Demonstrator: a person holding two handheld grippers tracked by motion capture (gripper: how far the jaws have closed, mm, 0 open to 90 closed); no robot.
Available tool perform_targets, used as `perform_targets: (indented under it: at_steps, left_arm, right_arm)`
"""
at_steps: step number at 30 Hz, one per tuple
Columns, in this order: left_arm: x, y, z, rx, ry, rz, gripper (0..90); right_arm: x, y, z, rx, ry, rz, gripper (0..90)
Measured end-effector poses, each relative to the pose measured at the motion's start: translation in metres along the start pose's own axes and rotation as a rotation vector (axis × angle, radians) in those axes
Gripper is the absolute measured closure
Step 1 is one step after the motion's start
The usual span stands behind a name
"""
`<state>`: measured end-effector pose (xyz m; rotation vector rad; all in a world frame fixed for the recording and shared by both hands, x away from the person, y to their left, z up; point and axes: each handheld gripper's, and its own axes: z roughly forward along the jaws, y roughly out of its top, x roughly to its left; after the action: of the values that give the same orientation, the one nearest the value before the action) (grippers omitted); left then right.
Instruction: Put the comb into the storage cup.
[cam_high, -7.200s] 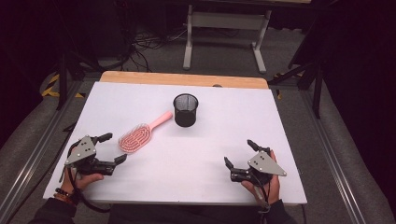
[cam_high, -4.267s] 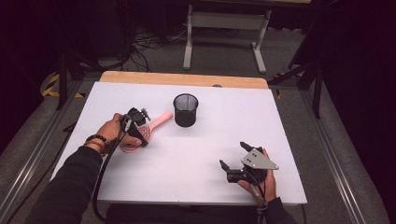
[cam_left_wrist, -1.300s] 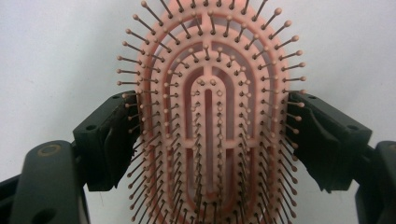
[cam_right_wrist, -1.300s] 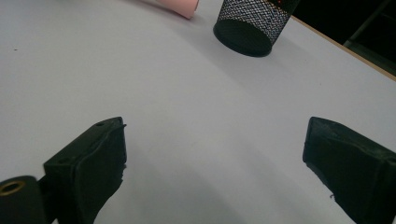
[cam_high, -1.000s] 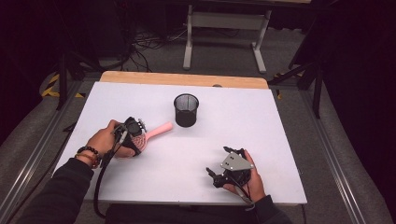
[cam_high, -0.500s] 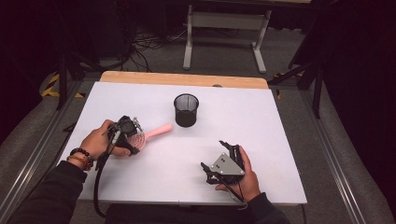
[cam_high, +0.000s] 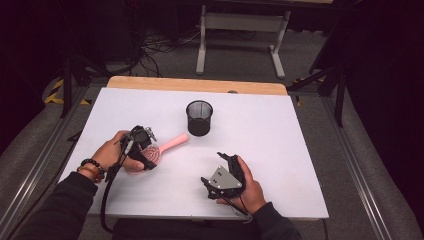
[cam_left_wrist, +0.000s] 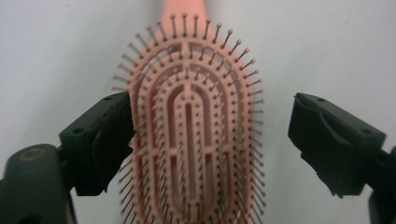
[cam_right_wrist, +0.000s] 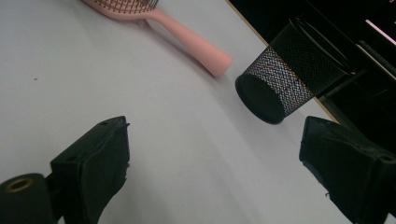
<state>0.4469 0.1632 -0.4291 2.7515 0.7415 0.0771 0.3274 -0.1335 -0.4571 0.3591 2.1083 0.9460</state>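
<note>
A pink hairbrush (cam_high: 175, 141) lies bristles up on the white table (cam_high: 300, 150), its handle pointing at a black mesh cup (cam_high: 199, 117). My left gripper (cam_high: 150, 156) hangs over the brush head (cam_left_wrist: 191, 140). Its jaws have just been opening and now straddle the head: the left jaw touches the bristles, the right jaw stands apart. My right gripper (cam_high: 212, 167) is open and holds nothing near the front middle of the table. It looks along the tabletop between its jaws (cam_right_wrist: 219, 140) toward the brush handle (cam_right_wrist: 187, 42) and the mesh cup (cam_right_wrist: 285, 79).
A wooden strip (cam_high: 200, 85) runs along the table's far edge. Behind it stand a metal frame leg (cam_high: 202, 45) and cables on the floor. Bare white tabletop spreads to the right of the cup.
My right gripper has slid left toward the table's middle and turned to face the brush and cup. The left gripper has stayed over the brush head.
</note>
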Motion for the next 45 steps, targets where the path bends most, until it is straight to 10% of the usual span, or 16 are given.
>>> perform_targets:
  at_steps: [14, 23, 31, 38, 45]
  left_arm:
    - [0.006, 0.026, 0.006, 0.024, 0.014, 0.000, 20.2]
    - [0.019, 0.033, -0.019, -0.160, 0.014, -0.069, 18.9]
    - [0.017, 0.071, -0.005, -0.171, 0.025, -0.097, 43.7]
    - [0.019, 0.081, -0.001, -0.174, 0.070, -0.111, 87.7]
    - [0.023, 0.091, 0.014, -0.117, 0.076, -0.135, 89.6]
  right_arm:
    - [0.000, -0.003, -0.003, -0.010, 0.034, 0.018, 9.5]
    - [-0.004, -0.005, -0.008, -0.021, 0.041, 0.044, 9.5]
    - [-0.012, -0.010, -0.015, -0.023, 0.020, 0.057, 11.7]
    - [-0.016, -0.013, -0.022, -0.035, 0.017, 0.079, 13.0]
    - [-0.015, -0.013, -0.022, -0.032, 0.016, 0.073, 13.0]
